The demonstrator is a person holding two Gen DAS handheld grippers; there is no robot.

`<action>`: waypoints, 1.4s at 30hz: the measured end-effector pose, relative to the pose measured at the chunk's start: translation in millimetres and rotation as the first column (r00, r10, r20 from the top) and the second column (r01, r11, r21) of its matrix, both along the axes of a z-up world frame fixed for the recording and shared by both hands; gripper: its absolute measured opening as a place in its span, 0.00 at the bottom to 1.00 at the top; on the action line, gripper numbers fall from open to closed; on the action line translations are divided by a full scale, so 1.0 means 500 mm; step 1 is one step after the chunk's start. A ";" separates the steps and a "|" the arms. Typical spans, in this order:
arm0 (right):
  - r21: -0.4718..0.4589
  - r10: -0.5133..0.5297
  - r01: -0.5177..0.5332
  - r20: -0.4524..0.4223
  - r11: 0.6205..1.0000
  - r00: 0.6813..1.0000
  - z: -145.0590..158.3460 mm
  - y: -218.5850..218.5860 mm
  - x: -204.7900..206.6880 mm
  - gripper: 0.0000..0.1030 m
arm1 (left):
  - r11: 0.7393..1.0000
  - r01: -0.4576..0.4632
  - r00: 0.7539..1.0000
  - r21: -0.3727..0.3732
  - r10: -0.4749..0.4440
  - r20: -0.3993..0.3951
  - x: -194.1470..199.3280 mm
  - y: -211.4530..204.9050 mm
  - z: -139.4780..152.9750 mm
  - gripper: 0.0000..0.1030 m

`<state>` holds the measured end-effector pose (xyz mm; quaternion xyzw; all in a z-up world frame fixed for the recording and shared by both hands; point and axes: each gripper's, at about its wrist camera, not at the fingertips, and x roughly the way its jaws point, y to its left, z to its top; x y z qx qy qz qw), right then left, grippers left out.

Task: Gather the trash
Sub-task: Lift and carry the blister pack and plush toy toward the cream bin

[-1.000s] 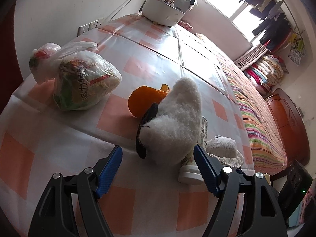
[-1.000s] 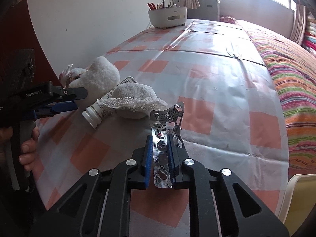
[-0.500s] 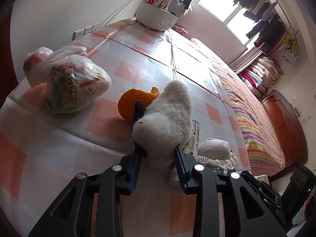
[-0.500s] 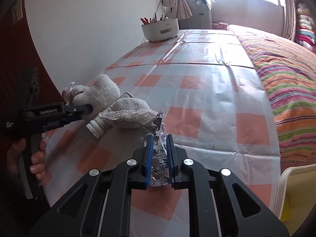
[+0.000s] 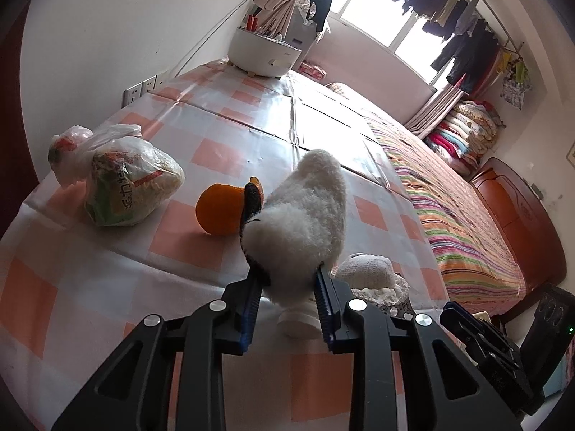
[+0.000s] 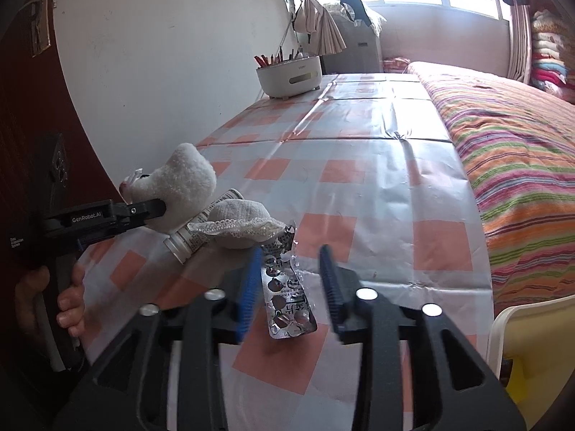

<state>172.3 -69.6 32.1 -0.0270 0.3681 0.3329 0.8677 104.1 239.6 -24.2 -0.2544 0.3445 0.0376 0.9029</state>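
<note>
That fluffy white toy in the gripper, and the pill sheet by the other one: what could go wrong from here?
The left gripper pinches only the toy's lower end, so the soft plush could slip out. The toy touches the bottle, which could roll when it lifts. The right gripper's jaws have just been opening, and the pill sheet sits loose between them; it may miss the bin.

The left hand-held gripper [image 5: 287, 300] has its blue pads pressed into a fluffy white plush toy with a black patch [image 5: 298, 230]. At ten o'clock of the toy an orange round fruit [image 5: 219, 212] sits on the checked orange-and-white surface [image 5: 107, 287]; farther that way lies a clear plastic bag of packaged food [image 5: 129, 186].
</note>
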 end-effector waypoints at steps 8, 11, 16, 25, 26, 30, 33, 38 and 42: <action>-0.043 0.024 -0.026 -0.043 0.999 0.999 -0.038 0.027 0.013 0.66 | 1.000 0.009 1.000 -0.013 -0.009 -0.004 -0.004 0.001 0.000 0.27; -0.091 0.055 -0.058 -0.039 0.994 0.998 -0.051 0.050 0.007 0.68 | 1.000 0.014 1.000 -0.013 -0.015 -0.004 -0.005 -0.001 0.001 0.27; -0.162 0.076 -0.087 -0.075 0.983 0.994 -0.070 0.080 0.013 0.69 | 1.000 0.023 1.000 -0.021 -0.023 -0.007 -0.004 -0.001 0.002 0.27; -0.296 0.108 -0.125 -0.073 0.947 0.991 -0.089 0.109 0.011 0.33 | 0.999 0.035 0.999 -0.020 -0.035 -0.007 -0.007 -0.008 0.005 0.27; -0.295 0.108 -0.125 -0.073 0.947 0.991 -0.087 0.108 0.011 0.33 | 0.999 0.035 0.999 -0.021 -0.036 -0.006 -0.007 -0.008 0.006 0.27; -0.284 0.106 -0.123 -0.072 0.951 0.992 -0.080 0.098 0.009 0.32 | 0.999 0.041 0.999 -0.023 -0.041 0.005 -0.012 -0.011 0.012 0.27; -0.266 0.101 -0.116 -0.071 0.957 0.992 -0.076 0.090 0.006 0.32 | 0.999 0.042 0.999 -0.008 -0.041 0.023 -0.016 -0.015 0.018 0.27; -0.210 0.076 -0.089 -0.069 0.974 0.995 -0.062 0.065 0.009 0.32 | 0.998 0.055 0.998 0.014 -0.055 0.038 -0.020 -0.027 0.025 0.27; -0.167 0.053 -0.062 -0.060 0.984 0.997 -0.048 0.041 0.007 0.32 | 0.997 0.069 0.997 0.020 -0.070 0.043 -0.021 -0.035 0.027 0.27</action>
